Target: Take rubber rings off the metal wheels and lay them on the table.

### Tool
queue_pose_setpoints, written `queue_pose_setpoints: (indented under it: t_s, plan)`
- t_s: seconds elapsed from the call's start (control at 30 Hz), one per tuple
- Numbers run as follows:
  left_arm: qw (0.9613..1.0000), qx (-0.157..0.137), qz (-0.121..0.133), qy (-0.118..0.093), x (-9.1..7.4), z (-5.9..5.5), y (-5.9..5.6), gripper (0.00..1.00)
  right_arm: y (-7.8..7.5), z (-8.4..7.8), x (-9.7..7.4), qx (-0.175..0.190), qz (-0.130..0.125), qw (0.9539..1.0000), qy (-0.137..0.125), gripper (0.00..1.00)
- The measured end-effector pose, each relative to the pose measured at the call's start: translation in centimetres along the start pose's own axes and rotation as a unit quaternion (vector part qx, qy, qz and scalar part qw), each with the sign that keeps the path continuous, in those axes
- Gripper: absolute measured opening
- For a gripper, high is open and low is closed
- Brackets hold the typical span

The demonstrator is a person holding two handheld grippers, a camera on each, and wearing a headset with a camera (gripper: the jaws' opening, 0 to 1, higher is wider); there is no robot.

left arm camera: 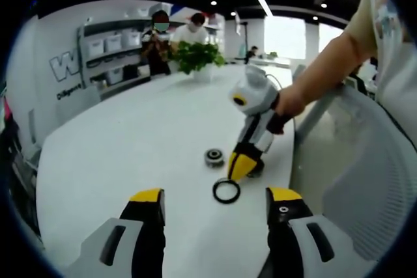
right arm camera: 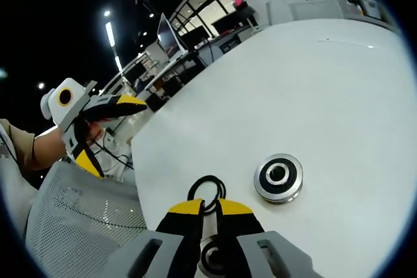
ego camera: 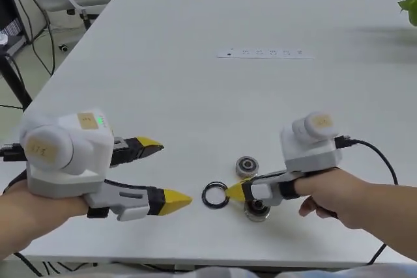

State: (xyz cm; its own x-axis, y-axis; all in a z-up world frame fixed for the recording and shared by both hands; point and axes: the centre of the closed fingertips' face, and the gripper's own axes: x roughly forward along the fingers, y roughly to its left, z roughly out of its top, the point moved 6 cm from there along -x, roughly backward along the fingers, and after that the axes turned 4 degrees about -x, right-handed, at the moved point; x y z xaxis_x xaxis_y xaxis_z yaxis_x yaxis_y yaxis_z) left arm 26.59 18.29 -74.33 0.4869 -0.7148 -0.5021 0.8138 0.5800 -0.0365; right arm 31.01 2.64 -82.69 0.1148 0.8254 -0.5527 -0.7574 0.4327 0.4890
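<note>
A black rubber ring [ego camera: 214,194] lies flat on the white table [ego camera: 195,83], and its near edge runs in between the tips of my right gripper [ego camera: 236,191], which is shut on it. In the right gripper view the ring [right arm camera: 207,190] sits just ahead of the nearly closed yellow tips [right arm camera: 210,208]. One metal wheel [ego camera: 247,166] [right arm camera: 278,177] stands free beside them. A second wheel [ego camera: 257,209] lies partly hidden under the right gripper. My left gripper [ego camera: 163,170] hangs open left of the ring [left arm camera: 226,191], holding nothing.
The table's near edge [ego camera: 195,255] runs just below both grippers. A flush socket strip [ego camera: 266,53] sits in the table's middle. A potted plant [left arm camera: 195,56] stands at the far end, with people behind it. A mesh chair [right arm camera: 78,219] is beside the table.
</note>
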Motion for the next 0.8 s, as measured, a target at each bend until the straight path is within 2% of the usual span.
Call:
queue_pose_setpoints:
  t_s: [0.33, 0.57, 0.8]
  plan:
    - [1.0000, 0.000, -0.003, -0.001, 0.3, 0.4, -0.1, 0.64, 0.6, 0.1, -0.4, -0.035, -0.002, 0.9994, 0.008, 0.16]
    - [1.0000, -0.002, -0.003, -0.005, 0.4, 0.9, -0.3, 0.65, 0.9, 1.0, -1.8, -0.043, -0.002, 0.9990, -0.013, 0.19]
    - [0.9999, -0.002, -0.001, -0.013, 0.2, 2.0, -0.1, 0.65, 1.4, 2.0, -3.9, -0.060, -0.006, 0.9973, -0.041, 0.24]
